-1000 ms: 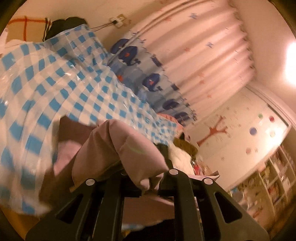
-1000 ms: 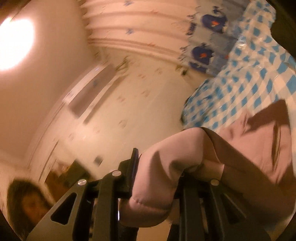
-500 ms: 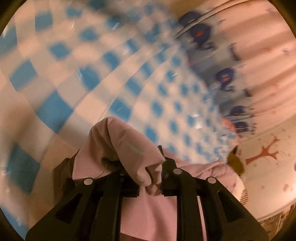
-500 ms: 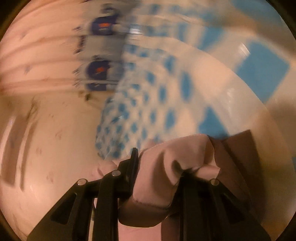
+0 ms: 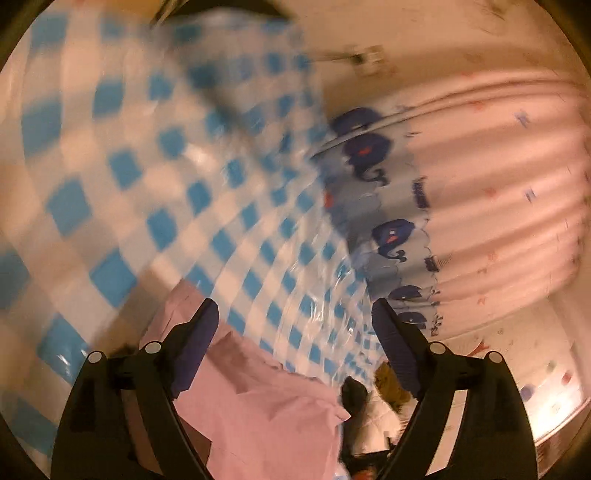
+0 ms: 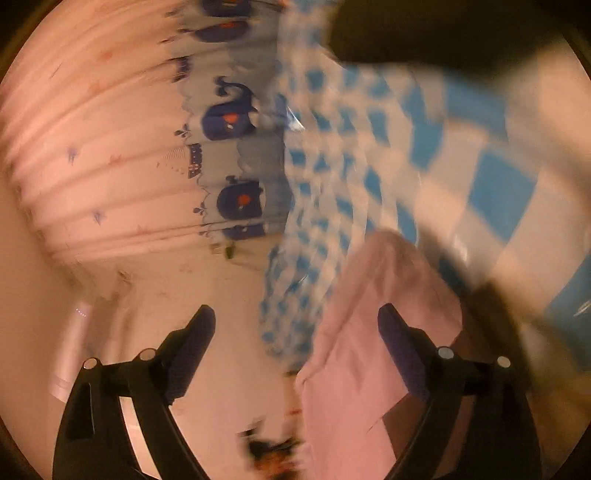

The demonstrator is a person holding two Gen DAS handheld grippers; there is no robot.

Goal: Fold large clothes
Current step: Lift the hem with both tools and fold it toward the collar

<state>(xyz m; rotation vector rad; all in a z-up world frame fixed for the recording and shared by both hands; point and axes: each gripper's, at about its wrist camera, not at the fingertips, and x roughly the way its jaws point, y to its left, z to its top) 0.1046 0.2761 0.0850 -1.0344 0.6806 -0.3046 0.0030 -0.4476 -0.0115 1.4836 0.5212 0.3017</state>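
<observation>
A pink garment [image 5: 258, 406] lies on the blue-and-white checked cloth [image 5: 155, 192], seen low in the left wrist view under the fingers. My left gripper [image 5: 295, 332] is open and empty just above it. The garment also shows in the right wrist view [image 6: 362, 350], lying on the checked cloth [image 6: 480, 184] beneath the right finger. My right gripper [image 6: 295, 339] is open and empty above the garment's edge. Both views are blurred by motion.
A pink curtain with a blue whale border [image 5: 480, 184] hangs beyond the checked surface and shows in the right wrist view too [image 6: 147, 147]. A pale wall with stickers [image 5: 546, 376] is at the right. A dark blurred shape [image 6: 443, 33] crosses the top.
Both grippers have opened and let go of the pink garment, which now lies on the checked cloth. Both have pulled back and tilted, so the curtain is in view again.
</observation>
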